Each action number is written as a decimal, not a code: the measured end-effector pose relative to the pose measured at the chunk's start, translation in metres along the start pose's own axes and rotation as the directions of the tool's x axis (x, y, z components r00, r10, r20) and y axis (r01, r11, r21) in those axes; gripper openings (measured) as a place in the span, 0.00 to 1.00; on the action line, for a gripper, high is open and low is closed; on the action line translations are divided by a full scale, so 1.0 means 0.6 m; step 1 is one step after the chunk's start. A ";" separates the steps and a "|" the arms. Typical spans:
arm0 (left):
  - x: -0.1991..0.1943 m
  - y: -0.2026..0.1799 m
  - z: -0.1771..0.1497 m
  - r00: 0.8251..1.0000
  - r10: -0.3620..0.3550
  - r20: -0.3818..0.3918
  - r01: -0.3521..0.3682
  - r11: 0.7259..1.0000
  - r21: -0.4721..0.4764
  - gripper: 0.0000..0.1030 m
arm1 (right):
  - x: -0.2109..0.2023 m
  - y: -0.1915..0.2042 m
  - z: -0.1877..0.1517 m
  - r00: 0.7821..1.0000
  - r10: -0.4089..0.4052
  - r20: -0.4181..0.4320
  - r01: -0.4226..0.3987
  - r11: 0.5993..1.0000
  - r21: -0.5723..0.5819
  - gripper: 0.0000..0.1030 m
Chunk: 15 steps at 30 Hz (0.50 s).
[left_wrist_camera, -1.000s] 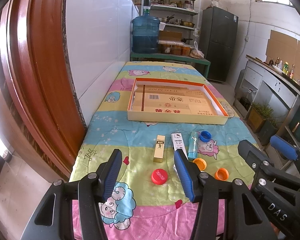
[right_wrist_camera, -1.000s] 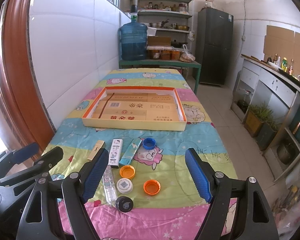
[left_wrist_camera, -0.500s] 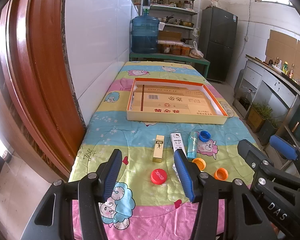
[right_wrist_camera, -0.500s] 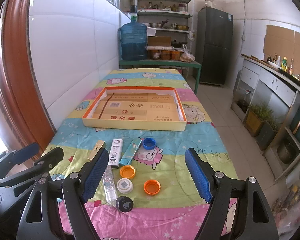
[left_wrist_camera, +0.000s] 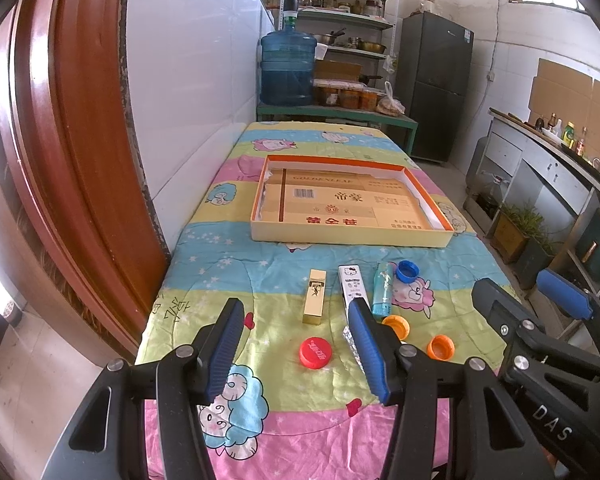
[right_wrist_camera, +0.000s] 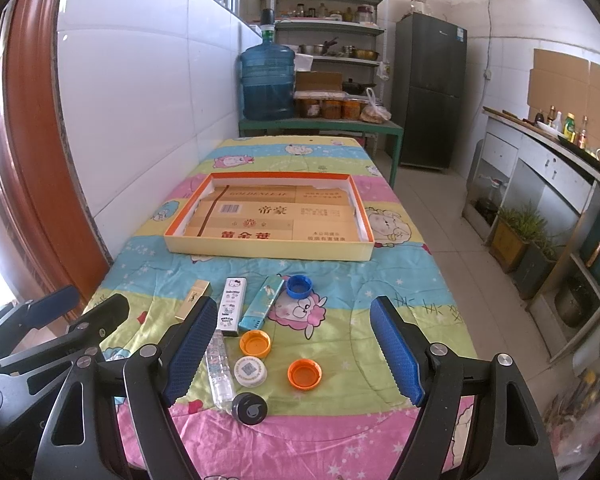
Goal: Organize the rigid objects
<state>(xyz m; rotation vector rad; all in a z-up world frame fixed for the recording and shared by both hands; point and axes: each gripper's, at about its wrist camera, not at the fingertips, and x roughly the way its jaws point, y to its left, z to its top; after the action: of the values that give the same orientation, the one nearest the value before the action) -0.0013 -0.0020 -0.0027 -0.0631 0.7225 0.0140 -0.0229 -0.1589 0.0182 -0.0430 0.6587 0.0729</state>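
Note:
Small items lie near the table's front edge: a gold box [left_wrist_camera: 315, 296], a white Hello Kitty box [right_wrist_camera: 232, 306], a teal box [right_wrist_camera: 262, 302], a blue cap [right_wrist_camera: 299, 286], two orange caps [right_wrist_camera: 255, 343] [right_wrist_camera: 304, 374], a white cap [right_wrist_camera: 251, 371], a black cap [right_wrist_camera: 251, 408], a red cap [left_wrist_camera: 315, 352] and a clear tube [right_wrist_camera: 219, 370]. A shallow orange-rimmed tray [right_wrist_camera: 268, 249], lined with flattened cardboard, sits farther back. My left gripper [left_wrist_camera: 296, 348] hovers open above the red cap. My right gripper [right_wrist_camera: 292, 352] stands open over the caps. Neither holds anything.
A striped cartoon cloth [right_wrist_camera: 380, 280] covers the table, which runs along a white tiled wall [right_wrist_camera: 140, 120] on the left. A wooden door frame [left_wrist_camera: 80, 160] stands at the near left. A water jug [right_wrist_camera: 267, 80], shelves and a fridge [right_wrist_camera: 430, 88] are beyond the table.

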 end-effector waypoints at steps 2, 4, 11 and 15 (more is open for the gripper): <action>0.000 0.001 0.000 1.000 -0.001 0.001 0.001 1.000 -0.001 0.53 | 0.000 0.000 0.000 1.000 0.000 -0.001 0.000 1.000 0.000 0.78; 0.000 0.001 0.000 1.000 -0.001 0.001 0.001 1.000 -0.002 0.53 | 0.000 -0.001 0.000 1.000 0.000 -0.001 0.000 1.000 -0.001 0.78; -0.001 -0.003 0.001 1.000 -0.002 0.001 0.002 1.000 0.001 0.53 | 0.000 -0.001 0.000 1.000 0.000 0.000 0.000 1.000 0.000 0.78; -0.001 -0.002 0.000 1.000 -0.001 0.000 0.001 1.000 0.001 0.53 | 0.000 -0.001 0.000 1.000 0.001 -0.001 -0.001 1.000 0.000 0.78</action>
<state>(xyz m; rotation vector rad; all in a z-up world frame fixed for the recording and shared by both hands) -0.0016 -0.0031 -0.0022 -0.0624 0.7223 0.0125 -0.0225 -0.1594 0.0182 -0.0423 0.6597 0.0736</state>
